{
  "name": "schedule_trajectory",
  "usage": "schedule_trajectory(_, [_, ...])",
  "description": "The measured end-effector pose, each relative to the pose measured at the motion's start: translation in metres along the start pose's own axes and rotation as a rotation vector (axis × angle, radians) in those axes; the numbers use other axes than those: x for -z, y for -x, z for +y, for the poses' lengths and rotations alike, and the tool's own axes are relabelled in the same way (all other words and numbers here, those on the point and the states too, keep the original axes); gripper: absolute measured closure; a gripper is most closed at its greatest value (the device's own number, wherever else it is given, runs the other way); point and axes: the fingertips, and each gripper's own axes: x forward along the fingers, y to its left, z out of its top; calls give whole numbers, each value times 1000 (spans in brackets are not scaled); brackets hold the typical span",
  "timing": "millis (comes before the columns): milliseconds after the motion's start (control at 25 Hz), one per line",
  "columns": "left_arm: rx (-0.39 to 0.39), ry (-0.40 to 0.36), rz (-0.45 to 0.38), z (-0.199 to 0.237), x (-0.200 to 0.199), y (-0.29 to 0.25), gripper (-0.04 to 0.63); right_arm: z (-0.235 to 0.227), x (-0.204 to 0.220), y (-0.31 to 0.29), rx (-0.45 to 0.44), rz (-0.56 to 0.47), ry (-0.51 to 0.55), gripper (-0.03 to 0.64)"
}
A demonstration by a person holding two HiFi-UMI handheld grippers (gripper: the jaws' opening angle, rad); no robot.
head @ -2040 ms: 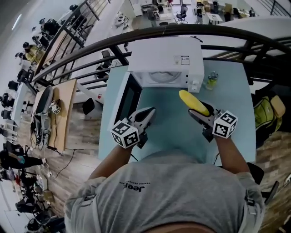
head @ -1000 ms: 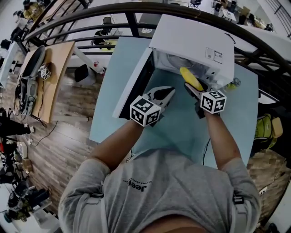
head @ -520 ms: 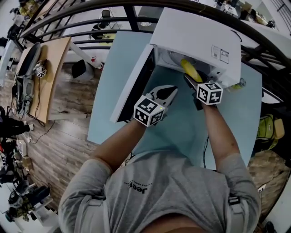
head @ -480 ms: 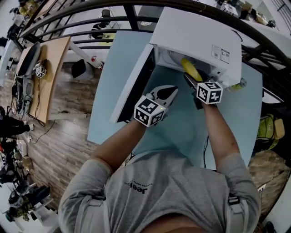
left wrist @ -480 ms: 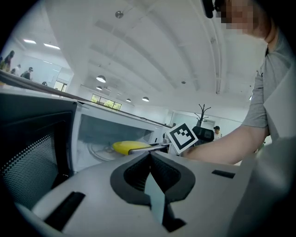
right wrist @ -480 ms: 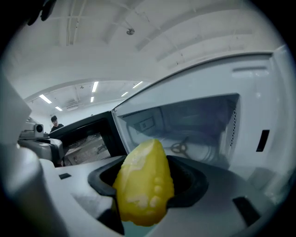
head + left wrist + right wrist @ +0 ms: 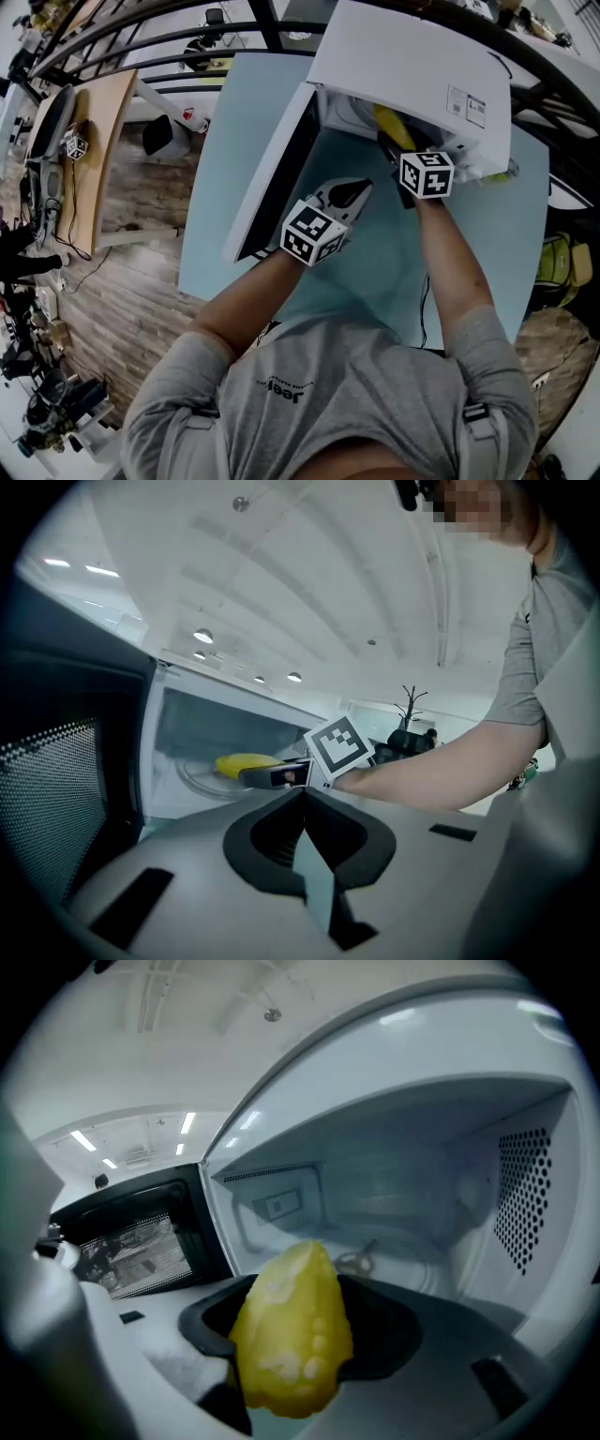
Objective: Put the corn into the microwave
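The yellow corn cob (image 7: 286,1335) is clamped by its base in the right hand-held gripper (image 7: 292,1382), tip just inside the open white microwave (image 7: 403,1185); let go this early, it could roll out onto the pale-blue bench (image 7: 244,122); right arm stretched forward; left hand-held gripper (image 7: 305,855) closed, empty, held back beside the door

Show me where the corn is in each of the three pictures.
Head view: the corn is at the top, right of centre, at the mouth of the open microwave.
Left gripper view: small, left of centre, inside the microwave.
Right gripper view: large, bottom centre, held in the right tool.
Shared landmark: the microwave's white cavity, right by the corn in all three.
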Motion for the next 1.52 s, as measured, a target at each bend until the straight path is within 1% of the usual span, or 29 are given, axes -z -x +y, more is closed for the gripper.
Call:
schedule_trajectory(600, [4,21,4,8,16,-4,577,-24,-8,-37,85,17,82,347])
schedule_trajectory(920, [4,21,14,12,22,-5,577,-36,-5,-50,120,37,99,347])
schedule_trajectory(1520, [5,24,15,12,23,-6,577,-50,-9,-66,158,28,115,347])
